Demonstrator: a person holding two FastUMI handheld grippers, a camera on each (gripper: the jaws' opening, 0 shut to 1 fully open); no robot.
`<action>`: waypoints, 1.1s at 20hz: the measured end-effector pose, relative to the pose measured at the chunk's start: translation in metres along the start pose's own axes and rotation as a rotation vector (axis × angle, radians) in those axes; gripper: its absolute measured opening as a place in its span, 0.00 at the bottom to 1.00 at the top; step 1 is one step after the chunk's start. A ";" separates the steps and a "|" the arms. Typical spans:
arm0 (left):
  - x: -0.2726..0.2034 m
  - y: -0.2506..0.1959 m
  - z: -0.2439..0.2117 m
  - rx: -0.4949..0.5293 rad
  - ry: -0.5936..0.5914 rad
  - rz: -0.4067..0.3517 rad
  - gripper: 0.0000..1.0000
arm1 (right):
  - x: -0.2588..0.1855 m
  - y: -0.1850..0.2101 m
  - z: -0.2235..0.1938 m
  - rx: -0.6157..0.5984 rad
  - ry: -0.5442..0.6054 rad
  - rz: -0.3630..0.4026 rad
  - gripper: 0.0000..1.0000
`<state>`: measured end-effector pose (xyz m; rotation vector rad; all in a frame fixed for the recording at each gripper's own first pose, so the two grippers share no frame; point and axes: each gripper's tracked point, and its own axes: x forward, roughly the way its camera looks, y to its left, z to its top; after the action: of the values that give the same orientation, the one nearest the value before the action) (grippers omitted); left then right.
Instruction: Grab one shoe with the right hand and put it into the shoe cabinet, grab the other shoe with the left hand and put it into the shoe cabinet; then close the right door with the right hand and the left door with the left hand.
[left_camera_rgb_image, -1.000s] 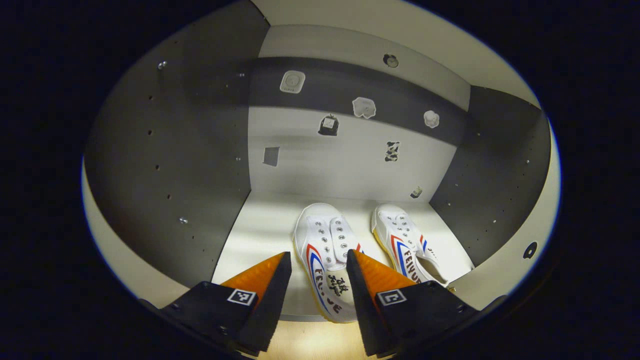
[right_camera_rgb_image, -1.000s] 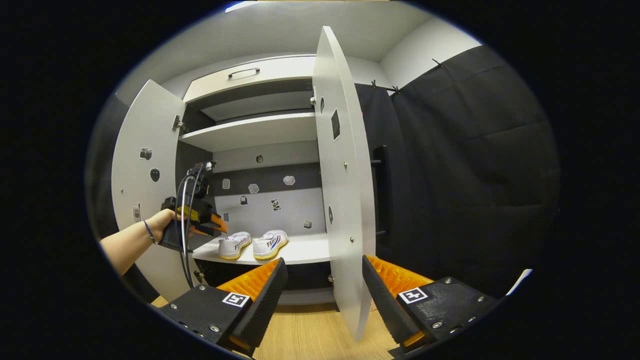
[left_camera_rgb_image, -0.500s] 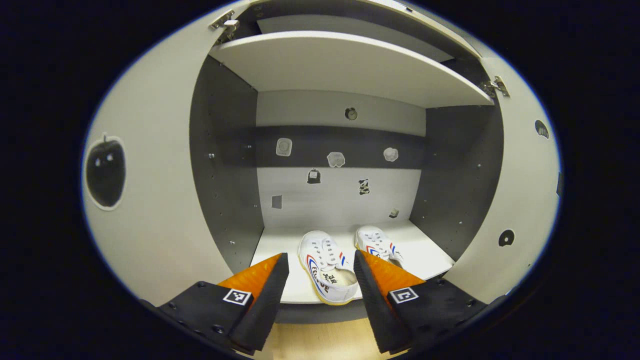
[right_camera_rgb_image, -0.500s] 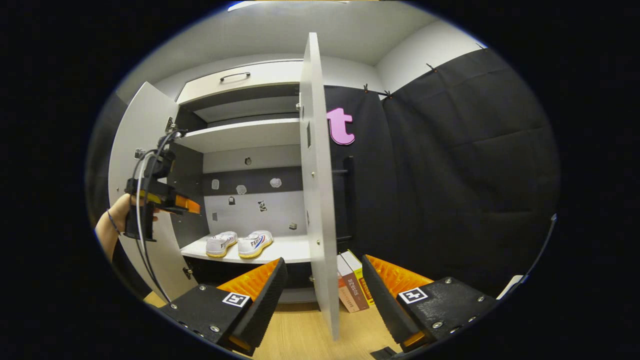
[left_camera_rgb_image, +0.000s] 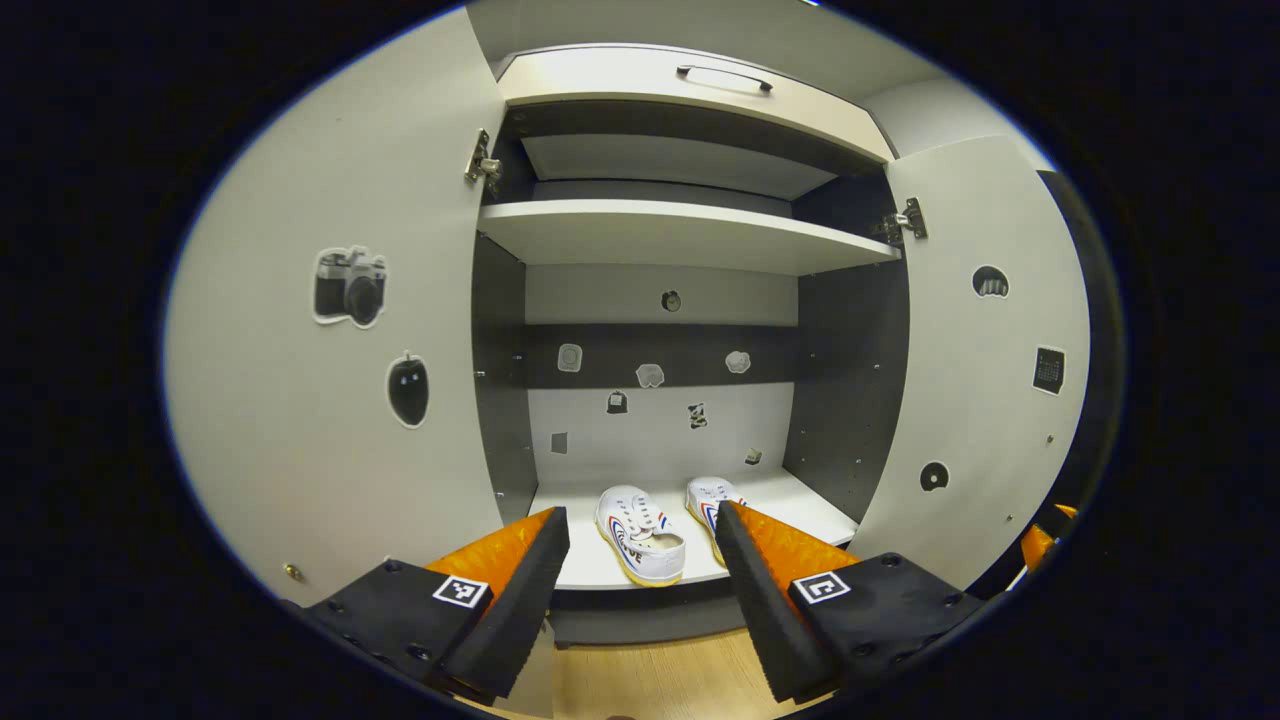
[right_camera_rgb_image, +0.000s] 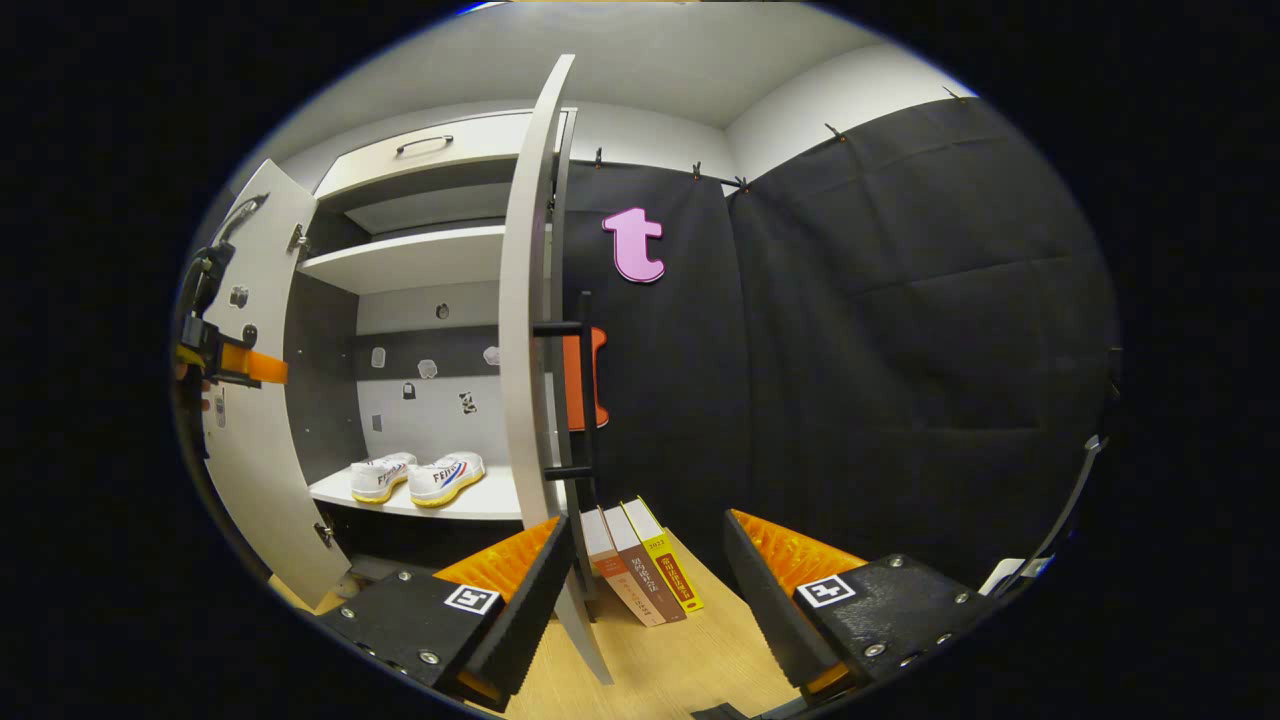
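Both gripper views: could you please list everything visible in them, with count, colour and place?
Shoes: two, white, side by side on the cabinet's lower shelf.
Shoe cabinet: one, white, dark inside, stickers on its back wall.
Doors: two, white, open; left door, right door.
Drawer: one, white, at the top.
Books: three, leaning on the floor beside the right door.
Floor: light wood.
Left gripper: open, facing the shoes.
Right gripper: open, near the right door's edge.

black cloth wall (right_camera_rgb_image: 900, 300), wood floor (right_camera_rgb_image: 680, 670)

Sharp, evenly lit, fisheye-warped edges
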<state>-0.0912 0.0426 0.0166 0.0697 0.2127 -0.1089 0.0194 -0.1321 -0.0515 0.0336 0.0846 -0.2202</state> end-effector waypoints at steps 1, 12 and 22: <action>-0.008 0.004 0.001 -0.002 -0.011 0.010 0.95 | 0.006 -0.004 -0.006 0.003 0.010 -0.001 0.93; -0.108 0.010 0.002 -0.012 -0.101 0.022 0.96 | 0.050 0.000 -0.039 -0.012 0.048 0.025 0.93; -0.150 0.030 -0.001 -0.035 -0.131 0.053 0.96 | 0.036 0.020 -0.042 -0.001 0.035 0.020 0.89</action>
<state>-0.2338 0.0880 0.0497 0.0333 0.0822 -0.0568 0.0551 -0.1189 -0.0956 0.0369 0.1191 -0.1996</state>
